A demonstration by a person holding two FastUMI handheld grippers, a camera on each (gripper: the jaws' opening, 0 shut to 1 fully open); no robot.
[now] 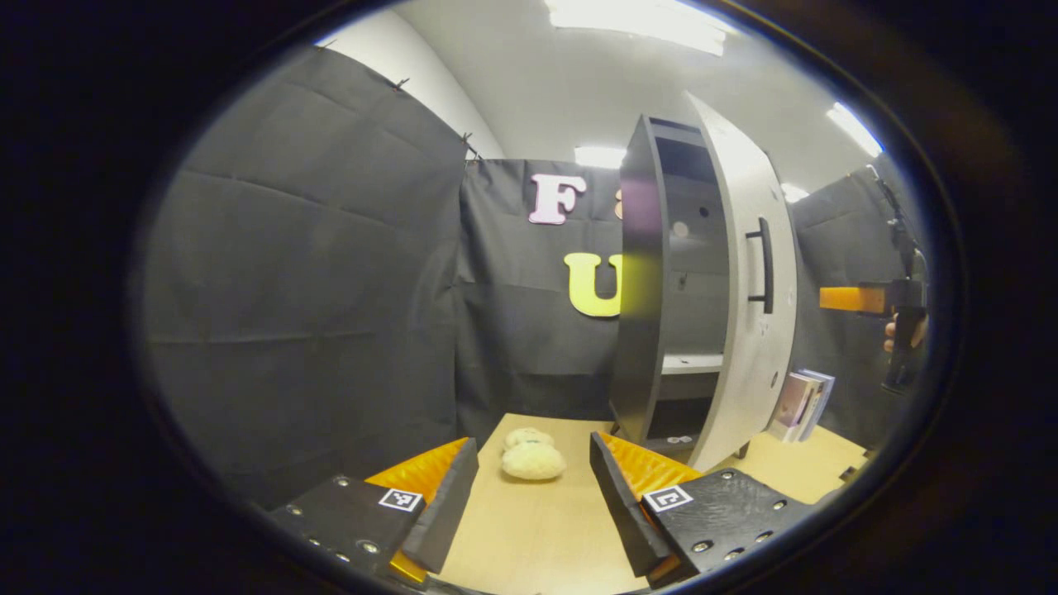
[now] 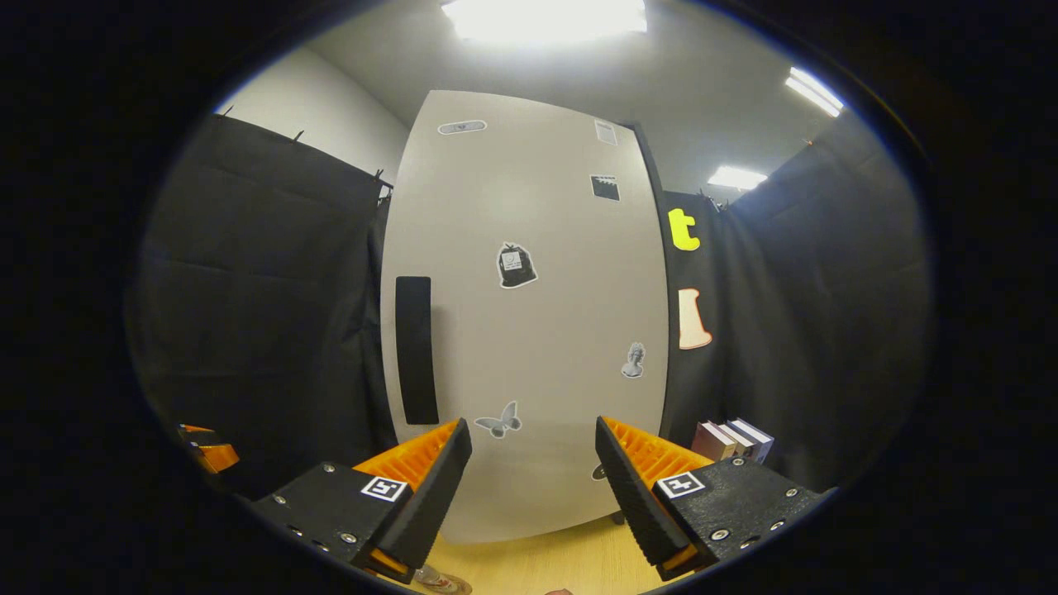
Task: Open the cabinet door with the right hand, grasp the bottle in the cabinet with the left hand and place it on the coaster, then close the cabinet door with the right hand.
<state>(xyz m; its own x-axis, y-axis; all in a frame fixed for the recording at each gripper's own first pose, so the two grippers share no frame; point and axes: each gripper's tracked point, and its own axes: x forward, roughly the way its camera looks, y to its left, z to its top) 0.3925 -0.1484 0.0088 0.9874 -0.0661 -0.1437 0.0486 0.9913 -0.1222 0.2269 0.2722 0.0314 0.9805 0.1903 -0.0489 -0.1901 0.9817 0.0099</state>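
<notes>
Left hand-held gripper point(image 1: 533, 487), screwed plates, square markers, ribbed pads point(image 1: 640, 467)

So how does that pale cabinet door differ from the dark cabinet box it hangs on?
The pale grey cabinet door is light, while the dark cabinet body is near black. The door carries small stickers and a black bar handle; the body's side is plain. The door stands swung open, and the body stays planted on the wooden table. Both are tall and flat-panelled.

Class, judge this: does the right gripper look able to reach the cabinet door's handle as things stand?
Probably yes: the right gripper is open, facing the door, with nothing between it and the handle, which sits left of its fingers.
</notes>
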